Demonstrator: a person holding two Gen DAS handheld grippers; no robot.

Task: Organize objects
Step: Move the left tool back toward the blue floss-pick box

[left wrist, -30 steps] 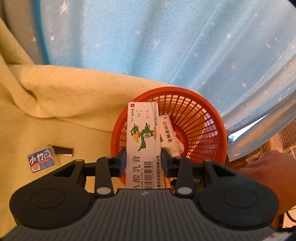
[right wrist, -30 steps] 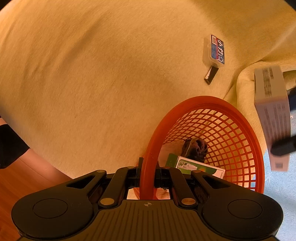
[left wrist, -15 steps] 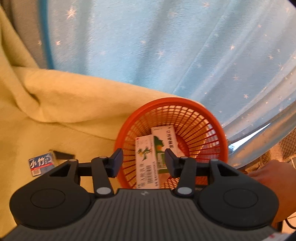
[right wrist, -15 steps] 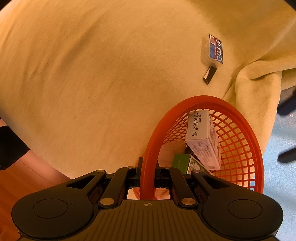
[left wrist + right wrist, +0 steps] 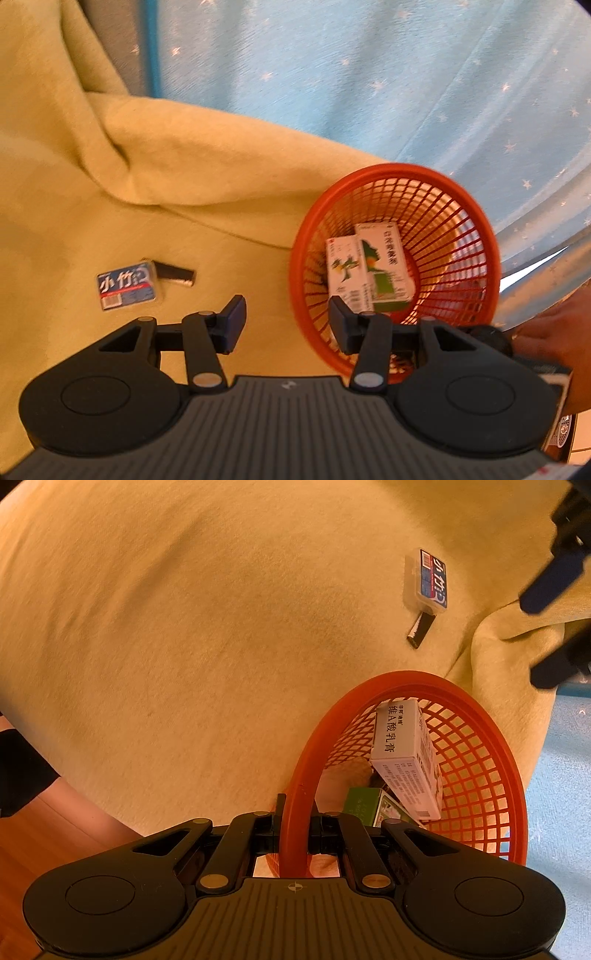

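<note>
Where basket (image 5: pixel 480 236) hides rim clamp — right hand-held gripper (image 5: pixel 295 834)

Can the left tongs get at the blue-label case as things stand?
Probably yes. The left tongs are open and empty, and the case lies in the open on the yellow cloth, apart from the basket, with nothing between.

Green box (image 5: pixel 364 805) lies half hidden beneath the white box (image 5: pixel 404 760)

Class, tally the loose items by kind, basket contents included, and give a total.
Cardboard boxes in the orange basket: 2, white box and green box.
Clear case: 1.
Black stick: 1.
Total: 4.
</note>
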